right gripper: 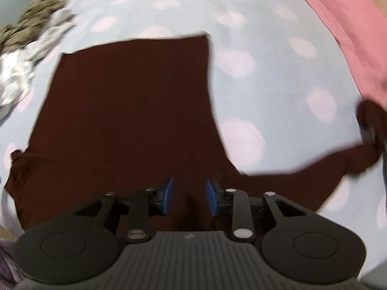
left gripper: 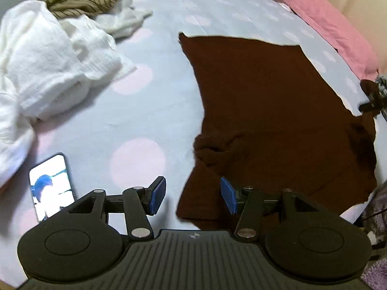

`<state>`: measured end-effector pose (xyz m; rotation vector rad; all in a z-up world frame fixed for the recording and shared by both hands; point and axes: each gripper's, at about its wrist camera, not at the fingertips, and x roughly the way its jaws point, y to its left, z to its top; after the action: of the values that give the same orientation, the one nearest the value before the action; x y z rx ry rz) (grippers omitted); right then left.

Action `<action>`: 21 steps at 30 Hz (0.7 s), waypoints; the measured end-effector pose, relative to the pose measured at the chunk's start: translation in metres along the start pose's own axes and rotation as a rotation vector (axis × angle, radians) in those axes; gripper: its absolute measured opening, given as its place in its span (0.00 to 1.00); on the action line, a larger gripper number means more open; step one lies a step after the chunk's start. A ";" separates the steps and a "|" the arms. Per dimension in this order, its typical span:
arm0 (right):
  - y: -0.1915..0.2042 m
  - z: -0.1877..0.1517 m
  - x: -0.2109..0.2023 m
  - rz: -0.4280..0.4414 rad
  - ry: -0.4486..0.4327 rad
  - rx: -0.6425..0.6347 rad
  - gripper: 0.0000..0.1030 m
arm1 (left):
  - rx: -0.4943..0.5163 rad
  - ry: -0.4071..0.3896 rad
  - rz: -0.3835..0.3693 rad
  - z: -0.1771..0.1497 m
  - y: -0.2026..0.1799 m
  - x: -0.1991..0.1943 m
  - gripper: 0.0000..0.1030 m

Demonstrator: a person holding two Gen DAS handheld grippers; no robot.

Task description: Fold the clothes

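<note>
No readable text, brand or number anywhere ahead of my fingers, small round emblem [left gripper: 194,236] on my left gripper's ribbed housing just behind the fingers, no letters legible, phone [left gripper: 51,186] left of my left fingers, lit screen, picture only, no words

Left gripper [left gripper: 193,195]: fingers spread wide, blue pads [left gripper: 158,194] facing each other, nothing between them. Right gripper [right gripper: 189,195]: fingers parted by a narrower gap, blue pads [right gripper: 168,194] upright, gripping nothing; view slightly blurred.
</note>
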<state>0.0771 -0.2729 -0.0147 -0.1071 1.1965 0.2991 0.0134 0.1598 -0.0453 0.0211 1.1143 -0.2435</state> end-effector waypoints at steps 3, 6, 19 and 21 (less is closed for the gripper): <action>0.028 0.006 0.005 0.103 -0.039 -0.098 0.33 | 0.033 0.004 0.010 -0.003 -0.004 0.011 0.47; 0.063 0.009 0.016 0.219 -0.050 -0.211 0.33 | 0.015 0.014 0.024 -0.007 -0.002 0.022 0.47; 0.211 0.032 0.044 0.512 -0.102 -0.588 0.41 | 0.012 0.002 0.020 -0.018 -0.005 0.023 0.30; 0.226 0.032 0.049 0.534 -0.105 -0.626 0.47 | 0.006 -0.004 0.011 -0.018 -0.004 0.021 0.26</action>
<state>0.0580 -0.0405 -0.0308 -0.3108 0.9760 1.1322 0.0052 0.1549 -0.0716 0.0320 1.1087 -0.2368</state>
